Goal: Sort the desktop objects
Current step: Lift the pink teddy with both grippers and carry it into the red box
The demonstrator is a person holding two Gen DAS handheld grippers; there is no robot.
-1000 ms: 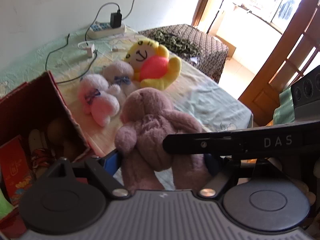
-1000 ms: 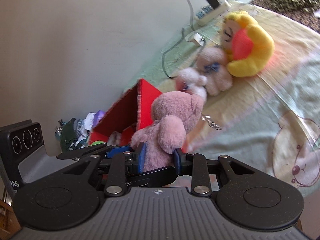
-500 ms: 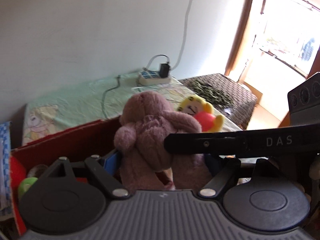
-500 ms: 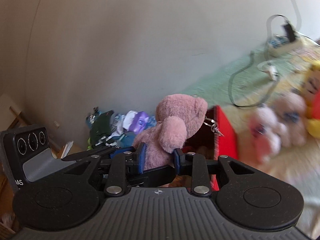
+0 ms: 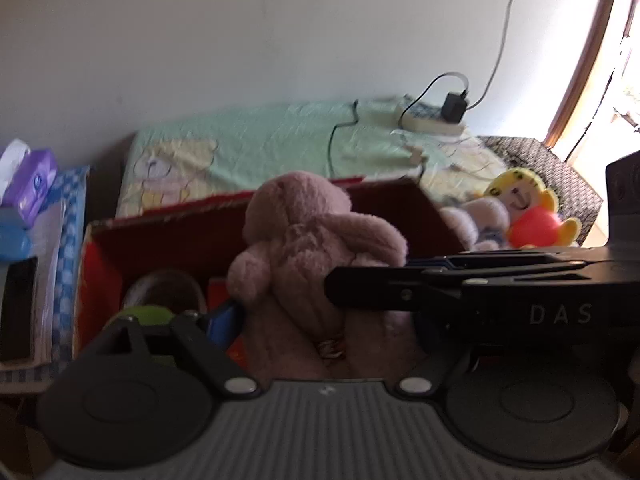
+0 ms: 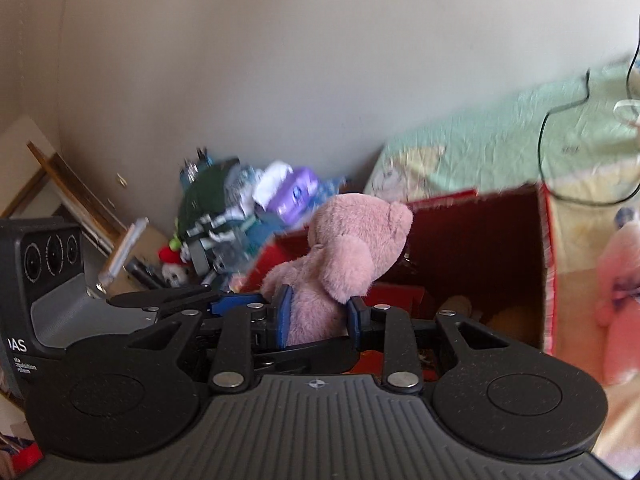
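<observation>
A pink plush bear (image 5: 312, 240) hangs upright over the open red cardboard box (image 5: 180, 236). My left gripper (image 5: 324, 320) is shut on its lower body. The right gripper's fingers (image 5: 400, 292) reach in from the right across the bear's waist. In the right wrist view my right gripper (image 6: 318, 316) is shut on the bear (image 6: 352, 256), blue pads pressing both sides, with the box (image 6: 480, 232) just behind. The left gripper's fingers (image 6: 160, 300) come in from the left. A yellow plush (image 5: 528, 216) and pale plushes (image 5: 476, 216) lie on the table beside the box.
The box holds a green ball (image 5: 144, 314) and other small items. A power strip (image 5: 432, 120) with cables lies on the green sheet (image 5: 260, 140). Tissue packs (image 5: 32, 184) and a clutter pile (image 6: 224, 216) sit left of the box. A pink plush (image 6: 620, 280) lies right of it.
Both grippers have carried the bear leftward from above the table to over the red box. The other plushes have slid to the right edge of both views.
</observation>
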